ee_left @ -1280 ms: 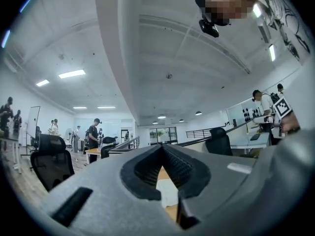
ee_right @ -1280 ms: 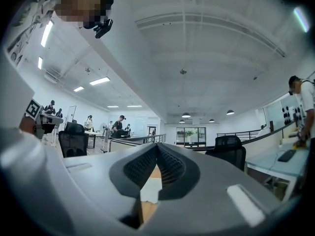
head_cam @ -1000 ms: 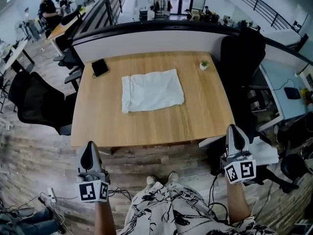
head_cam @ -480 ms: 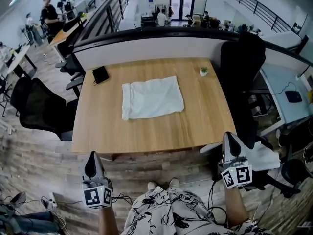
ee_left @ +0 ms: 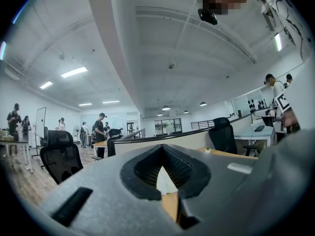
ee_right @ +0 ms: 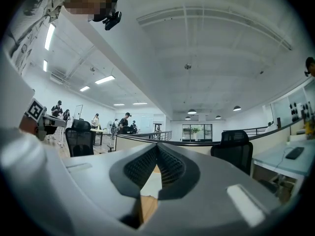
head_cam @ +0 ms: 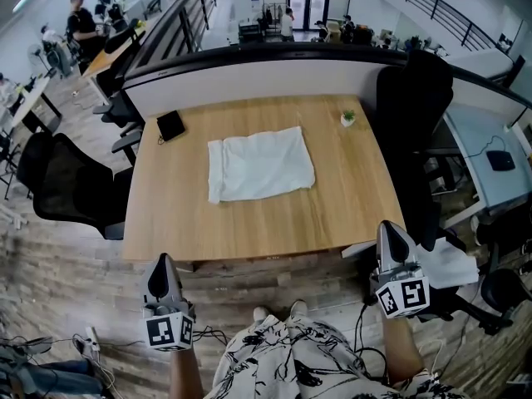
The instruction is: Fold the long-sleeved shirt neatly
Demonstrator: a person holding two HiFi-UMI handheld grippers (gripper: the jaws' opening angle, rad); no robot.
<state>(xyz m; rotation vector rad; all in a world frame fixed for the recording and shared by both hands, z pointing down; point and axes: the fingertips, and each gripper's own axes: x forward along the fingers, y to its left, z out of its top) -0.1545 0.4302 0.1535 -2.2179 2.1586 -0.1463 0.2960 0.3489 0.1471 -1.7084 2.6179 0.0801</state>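
Shirt (head_cam: 260,164) lies mid-surface (head_cam: 249,223) as a compact white rectangle, apparently folded already; left tongs (head_cam: 164,277) and right tongs (head_cam: 391,243) closed, empty, held short of the near edge; nothing evidently remains.

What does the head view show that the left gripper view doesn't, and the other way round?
Only the head view: the whole folded white shirt lying on the wooden table, a black item near the table's far left corner, and the person's shoes. Only the left gripper view: ceiling lights and the left hand-held gripper close up, its jaws shut with nothing between them. Both: the table, a sliver of shirt, the small plant, a black chair.
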